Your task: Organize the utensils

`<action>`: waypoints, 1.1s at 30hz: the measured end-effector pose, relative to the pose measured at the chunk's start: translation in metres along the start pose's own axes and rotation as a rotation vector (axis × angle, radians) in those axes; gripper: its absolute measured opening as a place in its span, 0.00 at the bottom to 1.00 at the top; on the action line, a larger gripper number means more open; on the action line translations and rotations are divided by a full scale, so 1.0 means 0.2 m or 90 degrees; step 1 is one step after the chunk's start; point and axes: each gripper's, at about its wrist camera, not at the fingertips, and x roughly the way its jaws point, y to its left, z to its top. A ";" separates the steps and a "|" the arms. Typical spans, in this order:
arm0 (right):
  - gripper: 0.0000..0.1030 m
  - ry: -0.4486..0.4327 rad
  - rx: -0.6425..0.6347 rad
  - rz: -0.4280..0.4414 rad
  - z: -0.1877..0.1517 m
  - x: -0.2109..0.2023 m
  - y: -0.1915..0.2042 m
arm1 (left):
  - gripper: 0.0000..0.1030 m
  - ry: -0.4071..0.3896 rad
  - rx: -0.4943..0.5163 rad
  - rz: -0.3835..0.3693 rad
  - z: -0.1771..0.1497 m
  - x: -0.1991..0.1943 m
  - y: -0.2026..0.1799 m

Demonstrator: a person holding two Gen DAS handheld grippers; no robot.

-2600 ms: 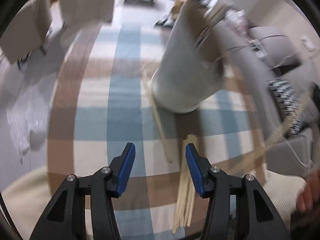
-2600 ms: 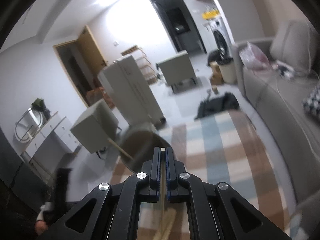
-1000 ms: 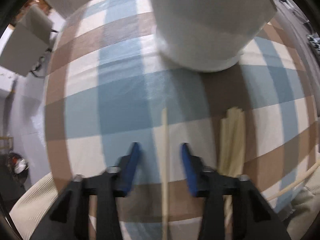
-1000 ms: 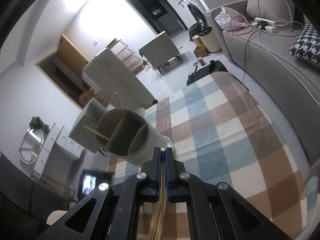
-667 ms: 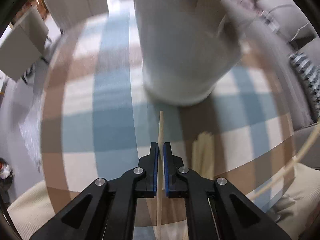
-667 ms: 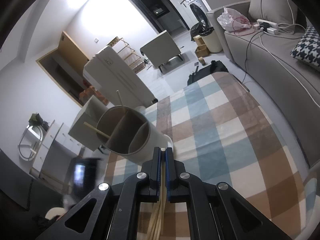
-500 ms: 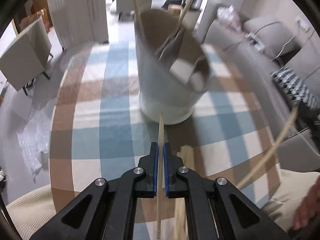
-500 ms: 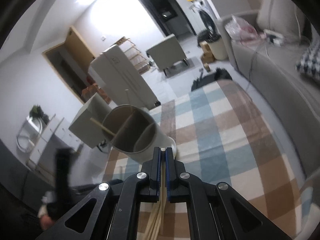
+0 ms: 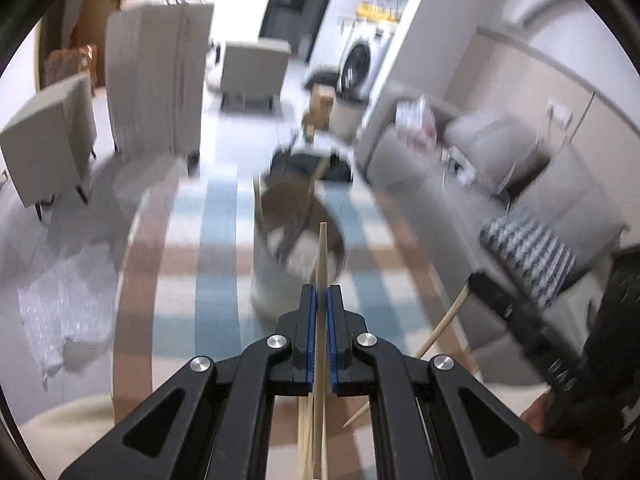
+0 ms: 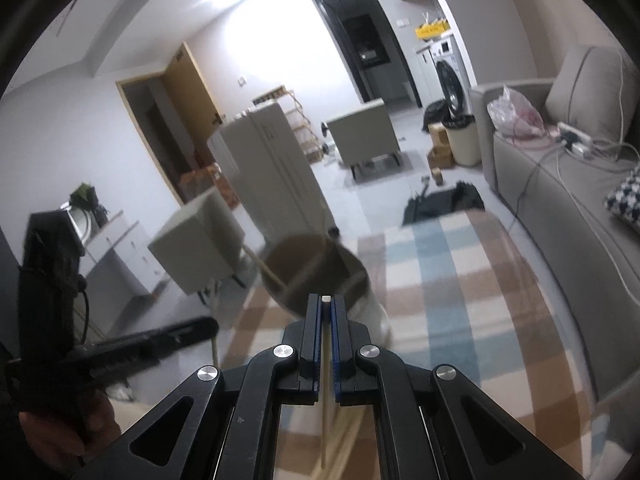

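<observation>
Two grippers, left and right, each clamped on one chopstick, near divided holder.

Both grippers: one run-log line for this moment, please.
left gripper: shut on chopstick | right gripper: shut on chopstick | holder: ahead

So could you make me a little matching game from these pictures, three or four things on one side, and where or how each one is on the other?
Things:
1. left gripper
2. round holder
3. houndstooth cushion
4. checked cloth

States:
A. lies on the grey sofa
B. stands upright, sticks leaning inside
C. shut on a single chopstick
D. spread flat under the holder

Pairs: 1-C, 2-B, 3-A, 4-D
</observation>
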 end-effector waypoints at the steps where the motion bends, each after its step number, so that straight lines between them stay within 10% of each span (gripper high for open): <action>1: 0.03 -0.010 -0.004 0.002 0.05 -0.01 0.02 | 0.01 -0.021 -0.002 -0.007 0.04 -0.03 0.00; 15: 0.04 -0.089 -0.064 0.027 0.68 0.22 0.24 | 0.01 -0.258 -0.037 0.032 0.56 0.04 0.14; 33: 0.03 -0.012 -0.023 0.016 0.74 0.80 0.10 | 0.01 -0.283 0.012 0.029 0.45 0.30 0.24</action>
